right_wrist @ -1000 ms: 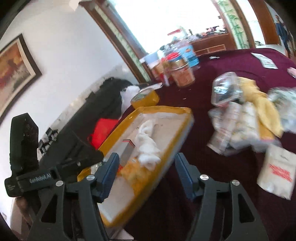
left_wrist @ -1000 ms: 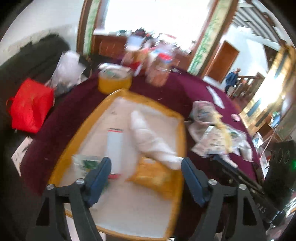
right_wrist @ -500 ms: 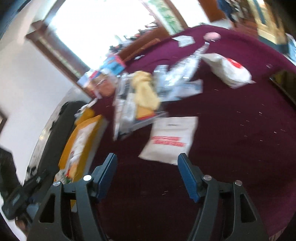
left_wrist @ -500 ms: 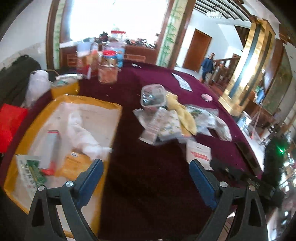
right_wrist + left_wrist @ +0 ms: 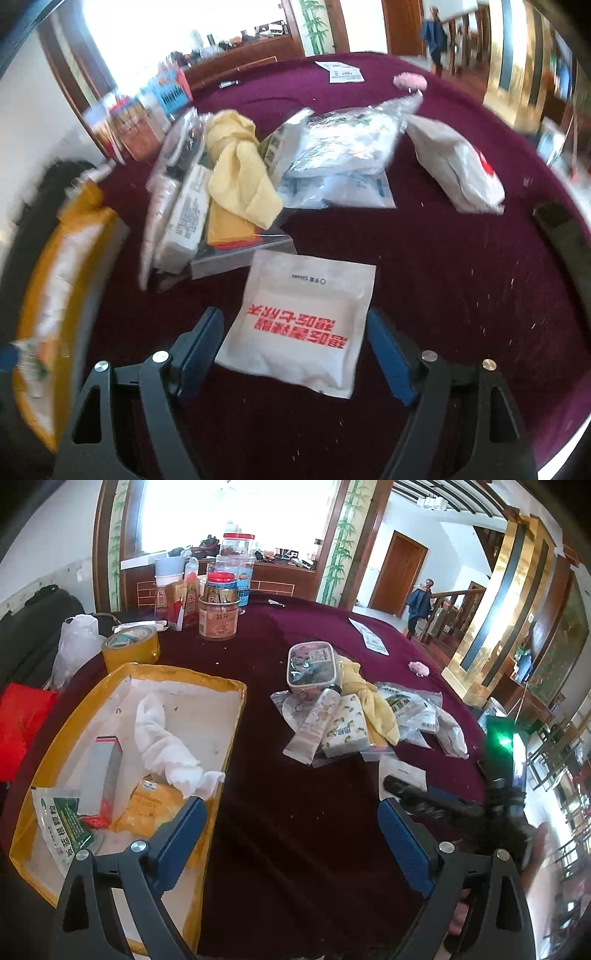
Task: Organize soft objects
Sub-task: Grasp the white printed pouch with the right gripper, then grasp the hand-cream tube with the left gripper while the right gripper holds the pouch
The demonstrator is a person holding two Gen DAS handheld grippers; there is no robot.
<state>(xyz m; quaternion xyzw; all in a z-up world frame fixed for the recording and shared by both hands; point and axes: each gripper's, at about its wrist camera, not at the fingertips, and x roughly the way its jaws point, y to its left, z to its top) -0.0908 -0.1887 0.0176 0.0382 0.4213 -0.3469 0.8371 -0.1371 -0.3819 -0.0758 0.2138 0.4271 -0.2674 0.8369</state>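
Right gripper fingers just spread wide, straddling flat white red-lettered packet near worktop's front edge, untouched. Left gripper wide, empty. Risk: thin packet sliding, fingers scraping maroon cloth.

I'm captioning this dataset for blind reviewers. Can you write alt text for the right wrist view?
The open right gripper hangs over a flat white packet with red lettering, which lies between its blue pads without touching them, on a maroon tablecloth. Behind lies a heap of soft goods, including a yellow cloth; a yellow tray blurs at the left.
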